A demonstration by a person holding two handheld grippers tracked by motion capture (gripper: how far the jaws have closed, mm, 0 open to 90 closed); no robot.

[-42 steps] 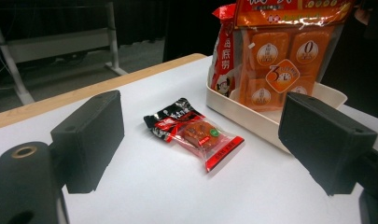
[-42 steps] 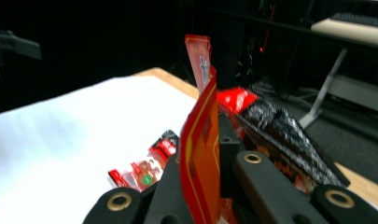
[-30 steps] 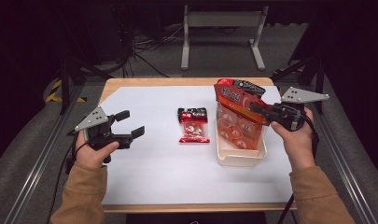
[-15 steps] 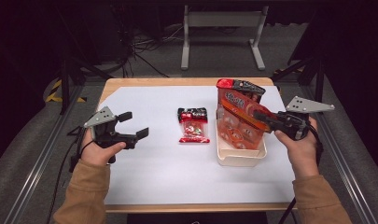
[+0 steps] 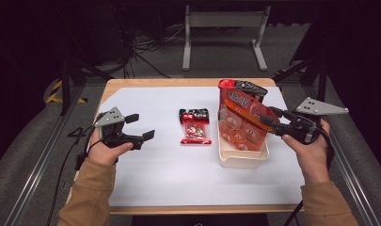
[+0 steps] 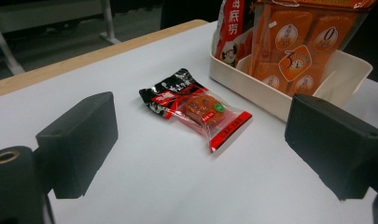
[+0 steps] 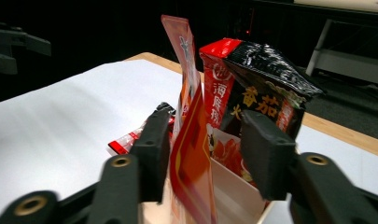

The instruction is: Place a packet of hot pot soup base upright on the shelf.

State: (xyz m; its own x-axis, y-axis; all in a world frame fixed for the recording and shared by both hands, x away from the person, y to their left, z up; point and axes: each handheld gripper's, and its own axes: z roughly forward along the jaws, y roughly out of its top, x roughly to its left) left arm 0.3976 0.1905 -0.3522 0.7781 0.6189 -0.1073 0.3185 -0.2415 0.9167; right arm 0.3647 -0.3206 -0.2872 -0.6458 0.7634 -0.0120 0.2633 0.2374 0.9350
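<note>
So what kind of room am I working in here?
Probably a lab or studio set up for recording, not a home. The table has a white sheet over it, metal rails run along its sides, and loose cables and a metal stand sit on the dark floor behind it.

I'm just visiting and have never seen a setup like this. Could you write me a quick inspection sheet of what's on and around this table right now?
Surface: wooden table covered by a white sheet.
Job's things: cream tray holding an upright orange snack bag and a red-and-black bag behind it; a small red snack packet lies flat on the sheet, left of the tray.
Clutter: nothing seen.
Grippers: left gripper open, empty, jaws aimed toward the small packet; right gripper has its jaws either side of the orange bag's edge, a gap showing on one side.
Cables: a black cable trails from the left gripper.
Surroundings: dark room, metal rails beside the table, a grey stand and floor cables beyond.
</note>
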